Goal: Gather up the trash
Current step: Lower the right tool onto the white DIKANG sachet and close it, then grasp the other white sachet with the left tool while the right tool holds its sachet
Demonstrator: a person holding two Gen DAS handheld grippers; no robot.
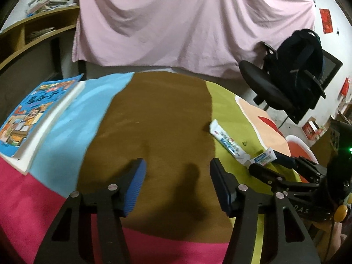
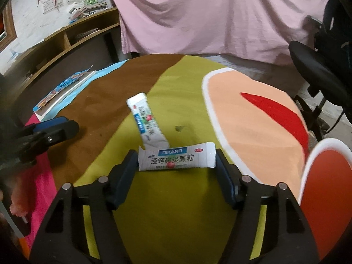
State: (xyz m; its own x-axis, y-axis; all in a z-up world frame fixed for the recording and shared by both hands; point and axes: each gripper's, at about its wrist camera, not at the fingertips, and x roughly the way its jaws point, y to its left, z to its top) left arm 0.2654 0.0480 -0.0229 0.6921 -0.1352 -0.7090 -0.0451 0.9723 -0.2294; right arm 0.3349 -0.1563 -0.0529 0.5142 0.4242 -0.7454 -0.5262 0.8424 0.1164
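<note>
The black two-finger left gripper with blue ribbed pads point(image 1: 177, 181) angles downward, its jaws partly apart with nothing between them. Beside it, the matching black right gripper point(image 2: 176, 167) also tilts down, jaws spread wide around a white sachet point(image 2: 177, 157).

Two white sachets lie on the table: one printed "DIKANG" point(image 2: 177, 157) at the 6 o'clock side of the green patch, one longer sachet point(image 2: 146, 120) just beyond it toward 11 o'clock, their ends touching or overlapping. One picture book point(image 1: 33, 114) sits at 9 o'clock. One black office chair point(image 1: 283, 85) stands off at 2 o'clock, carrying one dark backpack point(image 1: 301, 52). One pink sheet point(image 1: 187, 22) hangs at 12 o'clock.
</note>
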